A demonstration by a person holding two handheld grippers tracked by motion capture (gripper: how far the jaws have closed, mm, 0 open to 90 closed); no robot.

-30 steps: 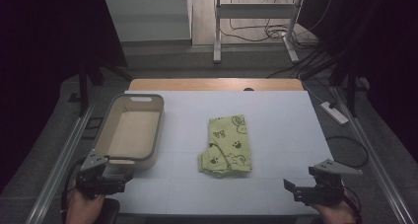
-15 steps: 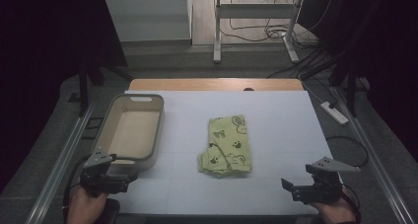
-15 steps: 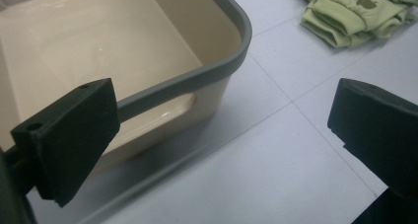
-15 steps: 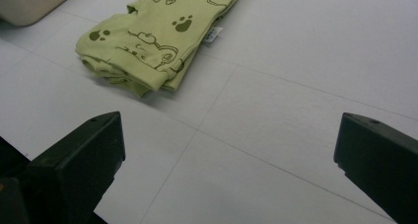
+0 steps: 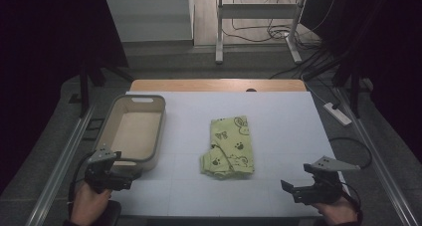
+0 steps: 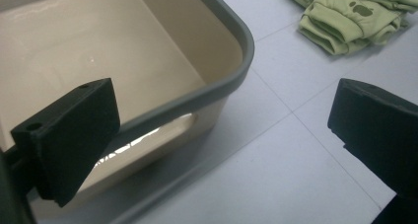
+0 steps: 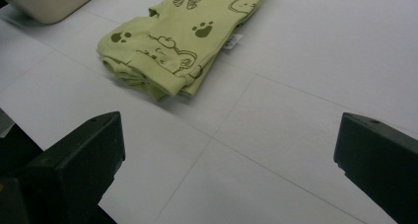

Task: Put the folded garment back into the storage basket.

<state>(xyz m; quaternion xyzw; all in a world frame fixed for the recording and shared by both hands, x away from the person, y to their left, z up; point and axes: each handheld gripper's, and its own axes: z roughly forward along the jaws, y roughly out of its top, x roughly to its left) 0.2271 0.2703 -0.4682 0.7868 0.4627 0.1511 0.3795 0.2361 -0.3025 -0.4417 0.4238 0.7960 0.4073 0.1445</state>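
from above, the folded green garment [image 5: 228, 147] lies flat near the middle of the white counter [image 5: 278, 116], well apart from both hands. the beige bin [image 5: 130, 131] stands at the counter's left side. the left tongs [image 5: 122, 182] sit at the bin's near corner, the right tongs [image 5: 288, 187] low at the right, near the counter's front edge.

in the left gripper view the left tongs [image 6: 222, 135] are spread wide with nothing between them, one jaw over the bin's [image 6: 217, 51] grey rim, the garment [image 6: 350, 17] beyond.

in the right gripper view the right tongs [image 7: 229, 157] are likewise released and empty over bare counter [image 7: 305, 76], with the garment [image 7: 182, 36] ahead, printed with paws and butterflies.
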